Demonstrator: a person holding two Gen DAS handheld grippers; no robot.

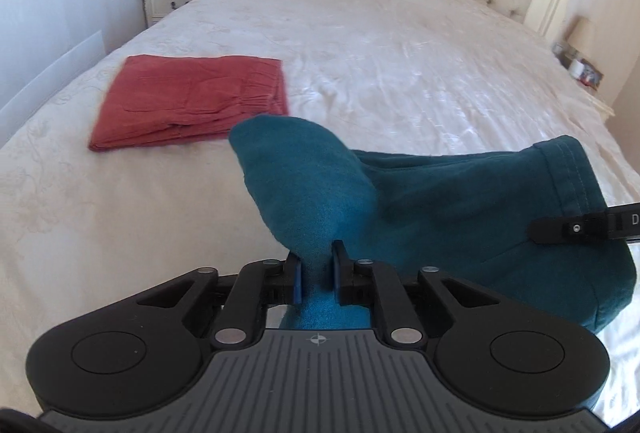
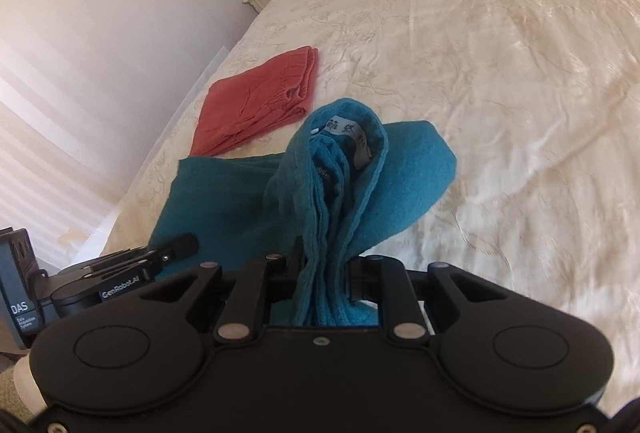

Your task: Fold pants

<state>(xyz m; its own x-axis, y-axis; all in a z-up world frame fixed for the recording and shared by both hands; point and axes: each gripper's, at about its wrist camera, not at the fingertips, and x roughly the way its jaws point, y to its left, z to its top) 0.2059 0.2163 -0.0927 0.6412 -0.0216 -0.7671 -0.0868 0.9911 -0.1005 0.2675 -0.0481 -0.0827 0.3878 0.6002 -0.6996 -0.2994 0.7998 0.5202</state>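
Both grippers had the teal pants (image 1: 460, 201) pinched and lifted above the near edge of the bed (image 1: 380, 45), so the step in hand looked like carrying them out to lay flat. The left gripper (image 1: 318, 273) had its fingers pressed on a bunched fold; the right gripper (image 2: 324, 273) squeezed several layers at the waistband, its label (image 2: 352, 137) showing. Next the hands would need to move apart and pull the cloth taut. The pants hung crumpled and soft. Folded red pants (image 1: 192, 101) lay further up the bed
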